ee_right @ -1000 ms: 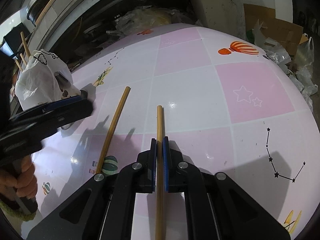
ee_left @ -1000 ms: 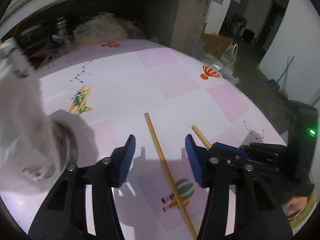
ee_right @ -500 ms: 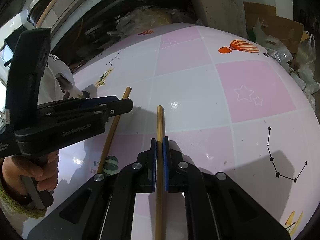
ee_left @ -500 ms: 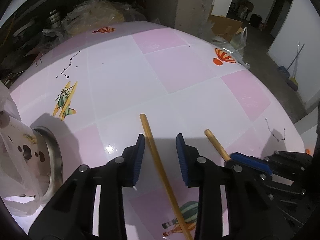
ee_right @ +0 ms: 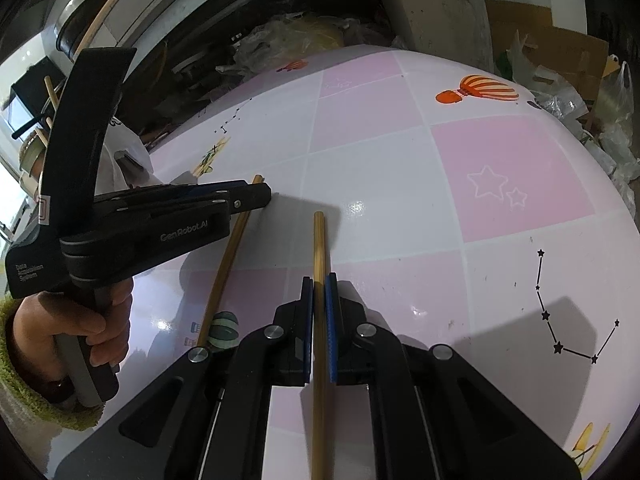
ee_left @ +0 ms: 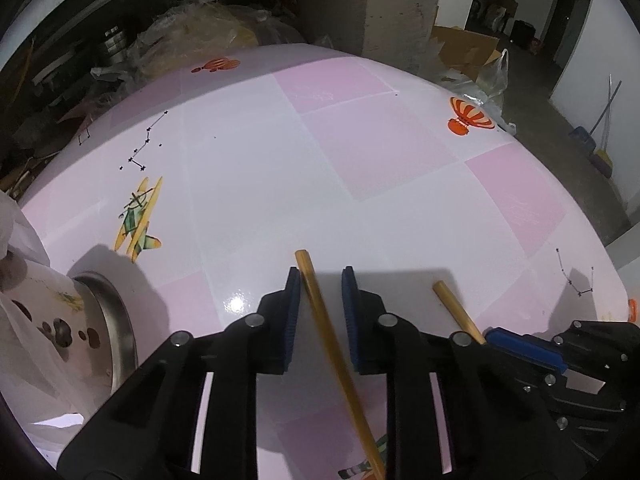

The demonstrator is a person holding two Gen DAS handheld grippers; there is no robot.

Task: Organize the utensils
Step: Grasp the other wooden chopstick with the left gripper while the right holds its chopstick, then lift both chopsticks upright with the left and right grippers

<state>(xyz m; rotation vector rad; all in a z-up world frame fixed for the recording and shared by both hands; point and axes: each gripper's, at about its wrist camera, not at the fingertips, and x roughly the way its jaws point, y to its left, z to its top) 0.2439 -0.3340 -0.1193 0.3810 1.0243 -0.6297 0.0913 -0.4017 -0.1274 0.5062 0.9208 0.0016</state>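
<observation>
From the left wrist view, the left gripper point(ee_left: 320, 276) is closing its blue jaws around a wooden chopstick point(ee_left: 340, 360) lying on the pink-checked tablecloth point(ee_left: 380, 152); a gap still shows on either side. A second chopstick point(ee_left: 458, 310) lies to its right. A steel holder point(ee_left: 116, 328) wrapped in a plastic bag point(ee_left: 28, 320) lies at left.

From the right wrist view, the right gripper point(ee_right: 319, 284) is clamped on the second chopstick point(ee_right: 319, 248). The left gripper point(ee_right: 256, 196) body reads "GenRobot.AI"; a smaller label is unreadable. A hand point(ee_right: 72, 332) holds its grip.

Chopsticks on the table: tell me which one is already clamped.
The chopstick pinched in the right gripper. The other chopstick lies between the left gripper's closing jaws, not yet squeezed.
</observation>
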